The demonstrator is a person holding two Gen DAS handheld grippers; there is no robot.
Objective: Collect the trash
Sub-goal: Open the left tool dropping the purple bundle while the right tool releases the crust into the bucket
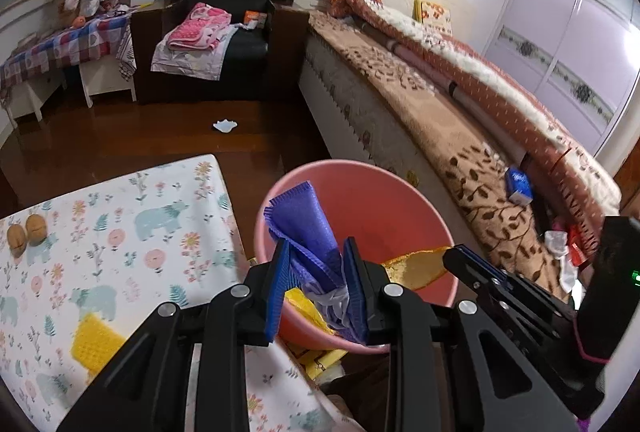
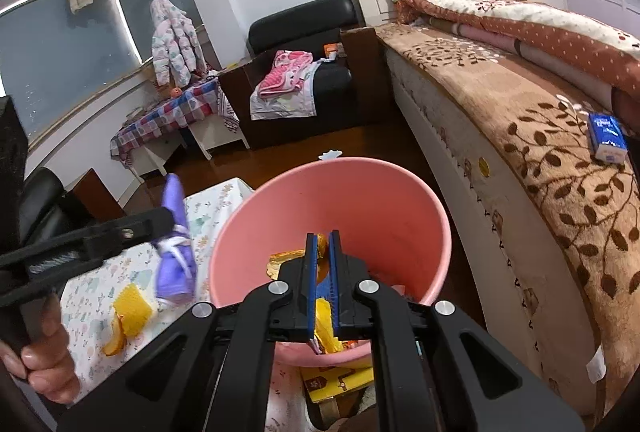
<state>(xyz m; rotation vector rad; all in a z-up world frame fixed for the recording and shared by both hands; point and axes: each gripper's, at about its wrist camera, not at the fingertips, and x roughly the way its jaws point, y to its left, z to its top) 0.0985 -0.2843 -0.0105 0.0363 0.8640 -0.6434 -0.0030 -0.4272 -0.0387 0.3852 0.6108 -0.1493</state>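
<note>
While the left wrist view looks down over the round pink plastic bin, the left gripper has its jaws pinching a crumpled purple woven cloth, which stands up between the blue pads above the bin's rim at 9 o'clock. Inside the bin, toward 3 o'clock, lies an orange fruit peel, with the right gripper reaching in from 4 o'clock. On the floral-print tablecloth at 9 o'clock sit two brown walnuts and a yellow textured scrap. A white crumpled tissue rests on the dark wooden floor at 12 o'clock. From the right wrist view, the right gripper hangs over the pink bin, its jaws pressed nearly together on a yellow and orange peel piece. At 9 o'clock the left gripper carries the purple cloth over the tablecloth, just beside the bin. A yellow scrap with orange peel lies on the cloth at 8 o'clock. A blue tissue pack sits on the brown leaf-patterned bed cover at 3 o'clock.
</note>
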